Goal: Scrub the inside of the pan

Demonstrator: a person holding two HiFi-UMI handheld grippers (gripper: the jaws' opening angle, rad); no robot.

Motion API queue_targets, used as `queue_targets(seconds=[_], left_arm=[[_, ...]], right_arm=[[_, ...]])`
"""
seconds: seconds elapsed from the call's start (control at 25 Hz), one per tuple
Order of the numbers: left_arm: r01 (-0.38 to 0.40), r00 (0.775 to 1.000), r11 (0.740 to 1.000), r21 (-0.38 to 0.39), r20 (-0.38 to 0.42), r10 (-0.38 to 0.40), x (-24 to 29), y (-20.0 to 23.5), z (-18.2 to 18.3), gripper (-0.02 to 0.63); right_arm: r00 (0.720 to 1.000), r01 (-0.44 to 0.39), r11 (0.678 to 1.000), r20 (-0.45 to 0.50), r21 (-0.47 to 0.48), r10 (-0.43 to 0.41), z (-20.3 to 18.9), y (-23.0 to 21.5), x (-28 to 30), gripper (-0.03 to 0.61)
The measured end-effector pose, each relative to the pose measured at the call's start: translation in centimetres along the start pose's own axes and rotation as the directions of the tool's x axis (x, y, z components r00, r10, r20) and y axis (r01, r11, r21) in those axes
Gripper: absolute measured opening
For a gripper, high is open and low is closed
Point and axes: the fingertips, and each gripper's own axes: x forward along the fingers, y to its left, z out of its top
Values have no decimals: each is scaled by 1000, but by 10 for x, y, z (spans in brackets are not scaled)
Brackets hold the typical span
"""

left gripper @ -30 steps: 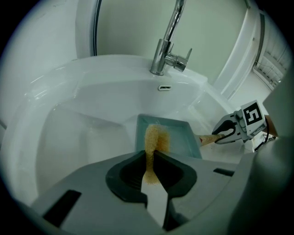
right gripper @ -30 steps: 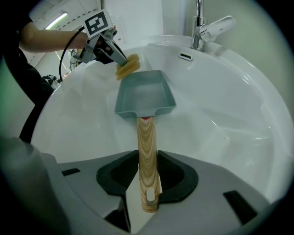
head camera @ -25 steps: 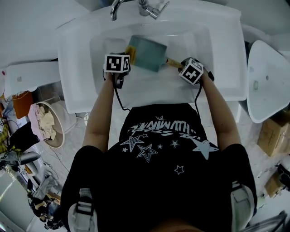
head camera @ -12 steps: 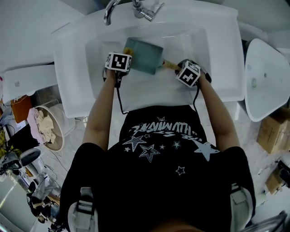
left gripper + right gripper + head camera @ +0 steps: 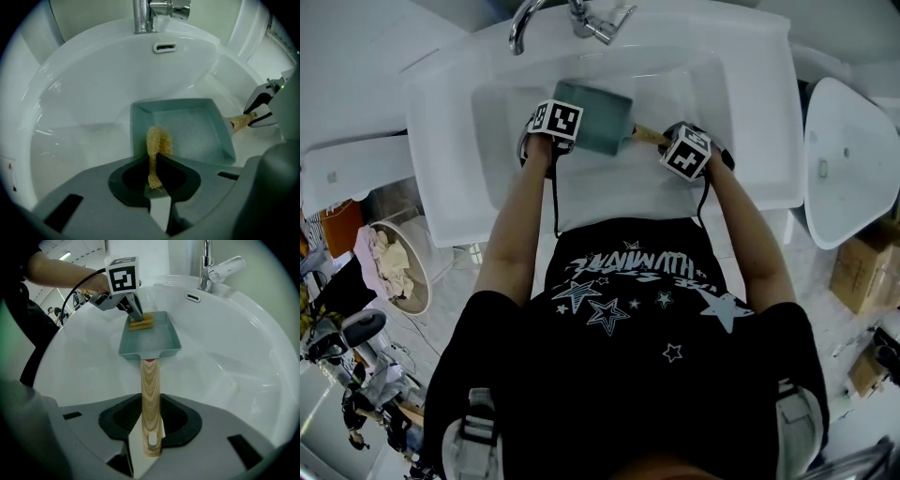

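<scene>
A white sink (image 5: 750, 141) fills the upper part of the head view, with a chrome faucet (image 5: 145, 16) at its back rim and an oval overflow slot (image 5: 164, 47) just below the faucet. Inside the basin lies a rectangular grey-green pan (image 5: 149, 341), mouth upward, its wooden handle (image 5: 151, 394) pointing toward the person's right side. The right gripper (image 5: 151, 427) points steeply down, and its jaws are clamped on the free end of that handle, one pad against each side of the wood. Whether the pan's base rests on the basin floor or hangs just above it cannot be told. The left gripper (image 5: 155, 164) points straight down over the pan, its jaws pinched on a tan fibrous scrub pad (image 5: 158, 140), which is folded and sticks out past the fingertips. The pad's free end is inside the pan, touching the bottom close to the wall and corner farthest from the handle. In the right gripper view, the marker cube (image 5: 123, 275) of the left gripper stands above the pan, with a bare forearm behind it. The person wears a black T-shirt (image 5: 628, 328) printed with stars. On the floor to the left of the sink stands a round bin (image 5: 394, 262) holding crumpled cloths, and a cardboard box (image 5: 862, 272) sits at the far right.
</scene>
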Motion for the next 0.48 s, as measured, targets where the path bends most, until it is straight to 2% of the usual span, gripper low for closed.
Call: queue_targets(seconds=[0.2,0.32,0.48], left_arm=[[-10,999,999,44,-50,13,8,-4,-4,52],[-8,999,999,43,-53,11,9,-4,-4,51],[43,998,999,23,-50,-42,10,-15,-3,51]], right_arm=[[1000,0,1000,-5,-4,0,3,-1,-1,120],[1000,-1,1000,-8,0,1,2,-1,0,120],[1000,-2,1000,-8,8,2,2,-1,0,121]])
